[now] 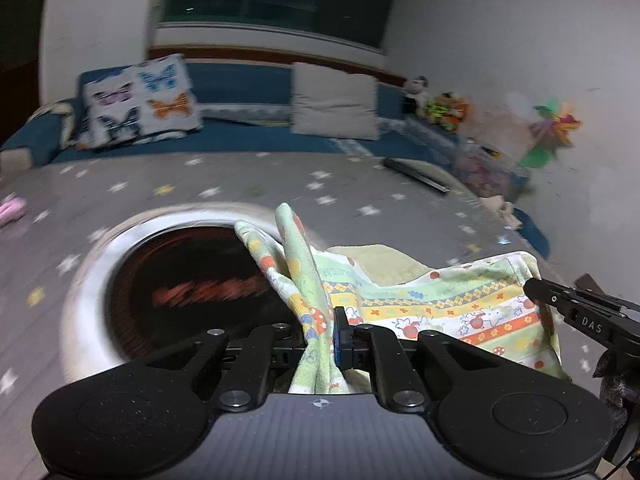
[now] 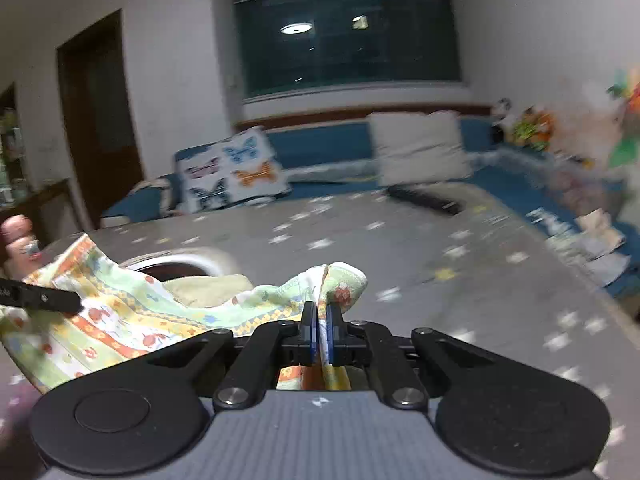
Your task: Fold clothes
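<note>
Both tongs grip the cloth: left gripper and right gripper are each closed on a corner, so its long axis stretches between them above the table, beside the bowl

Garment pale green, yellow/orange/white striped cartoon print. Bed sheet grey, white and yellow stars. Basin white rim, dark red inside. Pillow butterfly print.
</note>
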Demonstrator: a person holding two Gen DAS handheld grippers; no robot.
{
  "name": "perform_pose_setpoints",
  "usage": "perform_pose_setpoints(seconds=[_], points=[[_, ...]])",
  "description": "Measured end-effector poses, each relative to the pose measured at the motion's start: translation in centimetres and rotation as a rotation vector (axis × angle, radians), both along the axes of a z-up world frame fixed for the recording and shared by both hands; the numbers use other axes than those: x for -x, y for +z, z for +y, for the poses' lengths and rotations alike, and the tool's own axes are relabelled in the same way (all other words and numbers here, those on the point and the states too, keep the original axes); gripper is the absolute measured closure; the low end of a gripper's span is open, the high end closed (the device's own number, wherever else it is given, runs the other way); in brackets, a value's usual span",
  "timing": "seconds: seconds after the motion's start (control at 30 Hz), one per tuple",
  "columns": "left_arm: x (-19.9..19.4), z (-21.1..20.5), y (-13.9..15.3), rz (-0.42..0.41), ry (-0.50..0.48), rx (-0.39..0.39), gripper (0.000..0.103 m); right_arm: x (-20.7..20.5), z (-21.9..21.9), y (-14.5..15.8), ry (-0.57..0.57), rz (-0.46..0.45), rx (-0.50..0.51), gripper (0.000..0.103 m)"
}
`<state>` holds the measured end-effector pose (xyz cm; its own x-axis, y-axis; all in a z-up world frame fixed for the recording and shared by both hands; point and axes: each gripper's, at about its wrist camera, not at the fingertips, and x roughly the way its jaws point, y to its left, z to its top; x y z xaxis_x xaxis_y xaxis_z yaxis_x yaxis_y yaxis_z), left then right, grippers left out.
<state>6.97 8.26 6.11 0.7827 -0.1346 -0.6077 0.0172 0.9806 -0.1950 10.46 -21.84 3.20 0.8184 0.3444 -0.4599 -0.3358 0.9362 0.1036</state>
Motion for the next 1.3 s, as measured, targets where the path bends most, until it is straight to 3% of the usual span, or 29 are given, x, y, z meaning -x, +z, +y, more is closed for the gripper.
perform_pose_setpoints(seconds=[0.43, 0.9, 1.03, 1.1, 1.17, 1.3], points=[[-9.7, -10.8, -0.2, -0.024, -0.181, -0.076, 0.092, -4.6, -8.8, 1.8, -0.244, -0.041, 0.084, 0.099], [-13.7, -14.8, -3.2, 0.035, -0.233, -0.127, 0.091, -6.0, -12.2, -1.4, -0.337, 0.024, 0.107, 0.099], [-14.0, -14.7, -4.4, 0.066, -0.22, -0.158, 0.085, -6.3, -12.4, -2.9, -0.361, 0.068, 0.121, 0.098], [-13.9, -14.3, -4.6, 0.072, -0.205, -0.174, 0.076, -6.4, -12.5, -3.4, -0.379, 0.08, 0.135, 0.095], [-13.6, -13.8, -4.5, 0.06, -0.181, -0.197, 0.057, -6.4, -12.8, -3.5, -0.396, 0.081, 0.133, 0.093], [-13.4, -13.0, -4.1, 0.047, -0.162, -0.2, 0.048, -6.6, -12.9, -3.0, -0.387, 0.078, 0.116, 0.092]])
